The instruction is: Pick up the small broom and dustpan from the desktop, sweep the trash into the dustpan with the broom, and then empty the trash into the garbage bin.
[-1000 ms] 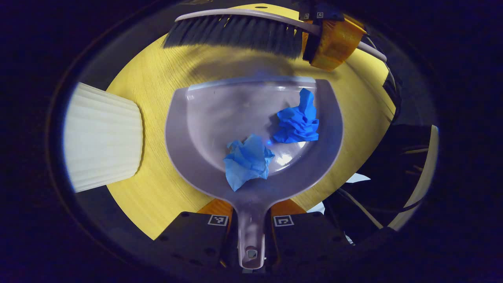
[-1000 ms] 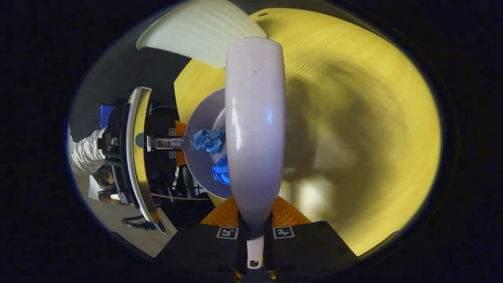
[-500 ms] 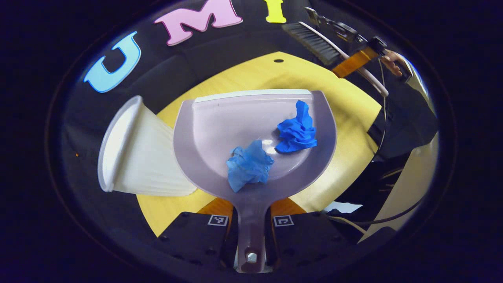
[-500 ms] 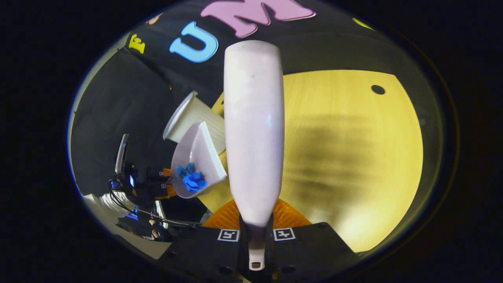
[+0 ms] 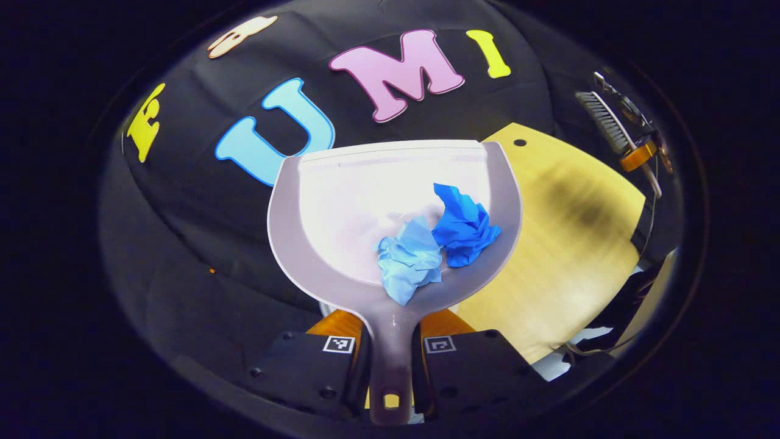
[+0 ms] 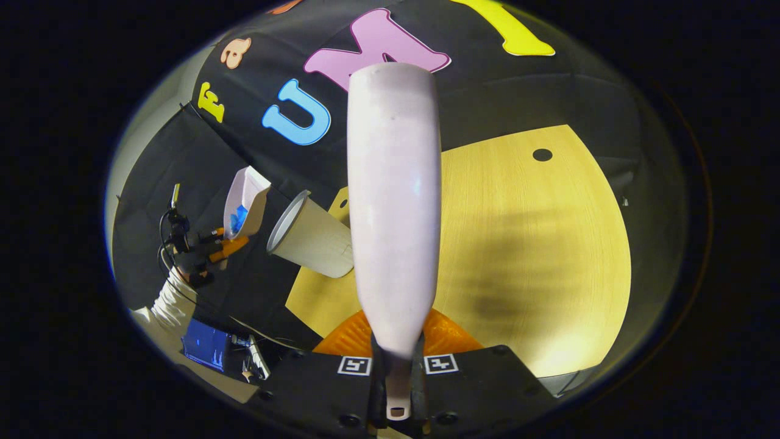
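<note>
Two crumpled blue paper wads (image 5: pixel 439 244) lie in the dustpan (image 5: pixel 341 207), bunched low toward its handle end. The left claw (image 5: pixel 390 360) has both fingers clamped on the dustpan handle, and the pan is raised off the tabletop (image 5: pixel 567 244), its open lip tipped upward. In the right gripper view the dustpan (image 6: pixel 244 204) hangs just beyond the tabletop's left edge, above and slightly short of the white ribbed garbage bin (image 6: pixel 314 238), which stands at that edge with its mouth leaning toward the pan. The right claw (image 6: pixel 396 372) is closed on the broom (image 6: pixel 393 201) handle, holding it well apart from the pan, over the tabletop's near edge; from the left gripper view the broom (image 5: pixel 600 122) sits up by the far right corner.

Sweeping looks finished, so emptying is the step in hand. The main risk, as I judge it, is tipping before the pan's lip is over the bin mouth: the wads are light and loose, and would tumble past the rim onto the dark cloth beside the tabletop. A quick swing could also fling them off the open front lip. Knocking the bin with the pan might topple it, since it looks thin and sits right at the edge.
</note>
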`<state>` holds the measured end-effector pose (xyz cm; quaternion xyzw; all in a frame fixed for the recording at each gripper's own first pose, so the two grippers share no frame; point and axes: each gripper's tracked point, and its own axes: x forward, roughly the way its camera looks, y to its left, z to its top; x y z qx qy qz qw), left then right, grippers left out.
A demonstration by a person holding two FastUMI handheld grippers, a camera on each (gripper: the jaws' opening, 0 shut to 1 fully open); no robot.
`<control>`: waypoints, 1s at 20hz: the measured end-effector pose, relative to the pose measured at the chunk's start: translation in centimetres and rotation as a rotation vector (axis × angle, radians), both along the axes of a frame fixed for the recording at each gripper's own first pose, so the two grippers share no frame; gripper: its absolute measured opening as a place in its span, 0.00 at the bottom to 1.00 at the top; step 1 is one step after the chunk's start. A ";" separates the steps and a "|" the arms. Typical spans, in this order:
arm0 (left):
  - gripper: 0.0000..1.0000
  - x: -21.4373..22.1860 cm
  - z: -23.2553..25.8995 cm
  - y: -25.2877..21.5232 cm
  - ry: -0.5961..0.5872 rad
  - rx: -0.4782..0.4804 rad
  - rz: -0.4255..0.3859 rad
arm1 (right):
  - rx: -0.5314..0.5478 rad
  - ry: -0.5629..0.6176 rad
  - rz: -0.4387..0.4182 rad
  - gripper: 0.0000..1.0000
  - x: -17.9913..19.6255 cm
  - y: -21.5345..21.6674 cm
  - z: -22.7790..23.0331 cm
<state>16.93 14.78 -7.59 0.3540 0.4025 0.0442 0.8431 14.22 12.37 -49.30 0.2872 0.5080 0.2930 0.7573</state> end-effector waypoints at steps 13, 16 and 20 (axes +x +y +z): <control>0.25 -0.3 1.2 0.6 0.310 0.778 0.049 | -0.010 0.037 0.060 0.17 1.8 1.1 -0.6; 0.25 0.1 2.2 1.7 0.323 0.938 -0.009 | -0.025 0.041 0.068 0.17 1.6 0.8 -0.8; 0.25 0.2 2.3 1.1 0.305 0.987 -0.036 | -0.031 0.039 0.076 0.17 0.7 0.6 -1.0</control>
